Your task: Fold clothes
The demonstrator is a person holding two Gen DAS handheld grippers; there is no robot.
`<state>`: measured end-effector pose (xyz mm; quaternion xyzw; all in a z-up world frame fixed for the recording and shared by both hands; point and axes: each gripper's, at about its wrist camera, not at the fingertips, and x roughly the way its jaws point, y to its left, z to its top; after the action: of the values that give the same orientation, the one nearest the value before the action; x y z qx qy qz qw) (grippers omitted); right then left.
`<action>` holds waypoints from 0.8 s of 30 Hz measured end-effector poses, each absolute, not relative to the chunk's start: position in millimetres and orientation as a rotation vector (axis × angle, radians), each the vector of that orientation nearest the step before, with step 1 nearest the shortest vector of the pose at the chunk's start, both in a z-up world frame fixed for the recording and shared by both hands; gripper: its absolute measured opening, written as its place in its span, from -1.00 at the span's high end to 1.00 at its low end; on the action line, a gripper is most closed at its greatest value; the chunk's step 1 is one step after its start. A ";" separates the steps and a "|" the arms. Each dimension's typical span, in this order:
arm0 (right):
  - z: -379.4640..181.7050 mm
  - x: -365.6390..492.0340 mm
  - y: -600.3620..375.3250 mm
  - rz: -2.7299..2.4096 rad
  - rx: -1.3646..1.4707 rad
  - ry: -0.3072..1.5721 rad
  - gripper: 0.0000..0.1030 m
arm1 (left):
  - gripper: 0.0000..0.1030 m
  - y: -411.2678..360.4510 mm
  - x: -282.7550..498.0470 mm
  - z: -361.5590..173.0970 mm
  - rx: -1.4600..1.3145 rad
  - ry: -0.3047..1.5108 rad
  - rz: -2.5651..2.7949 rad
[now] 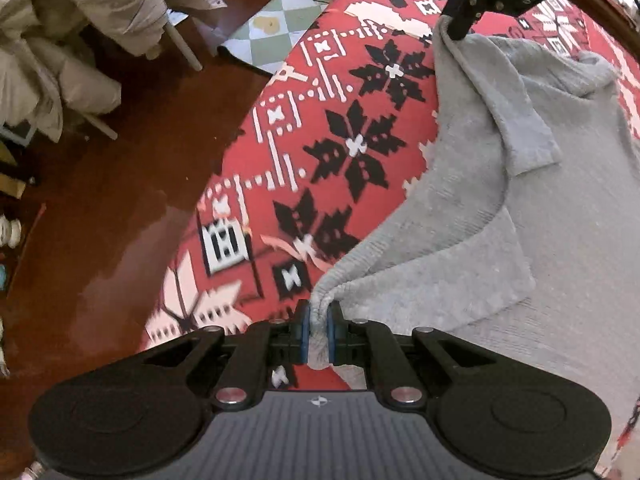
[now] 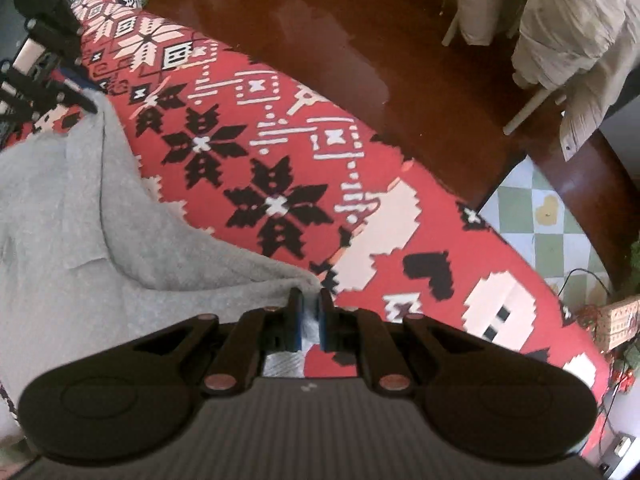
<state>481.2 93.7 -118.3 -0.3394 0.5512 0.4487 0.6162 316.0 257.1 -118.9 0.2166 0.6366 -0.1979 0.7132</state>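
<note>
A grey knit sweater lies on a red patterned cloth over the table, one sleeve folded across its body. My left gripper is shut on a bunched corner of the sweater's edge, with grey fabric pinched between the blue pads. In the left wrist view the right gripper appears at the top, holding the far corner. In the right wrist view my right gripper is shut on another corner of the sweater, and the left gripper shows at the upper left, holding the edge.
The red cloth ends at a curved table edge. Beyond it is a dark wooden floor, a chair draped with a beige padded coat, and a green checkered mat. The coat and mat also show in the right wrist view.
</note>
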 end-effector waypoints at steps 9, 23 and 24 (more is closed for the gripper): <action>-133.5 481.1 99.2 1.011 -0.747 1.251 0.54 | 0.41 268.6 328.8 -119.7 0.578 1.374 -0.342; -78.2 485.8 -47.0 0.729 -0.337 1.231 0.26 | 0.40 245.1 360.9 -57.1 0.439 1.203 -0.311; -79.3 478.7 -62.7 0.699 -0.317 1.245 0.26 | 0.39 240.7 366.0 -52.5 0.416 1.188 -0.312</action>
<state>478.7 -62.7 -79.3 -0.1448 0.5683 0.3193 0.7444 366.0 240.7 -52.5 0.1936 0.5531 -0.1454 0.7972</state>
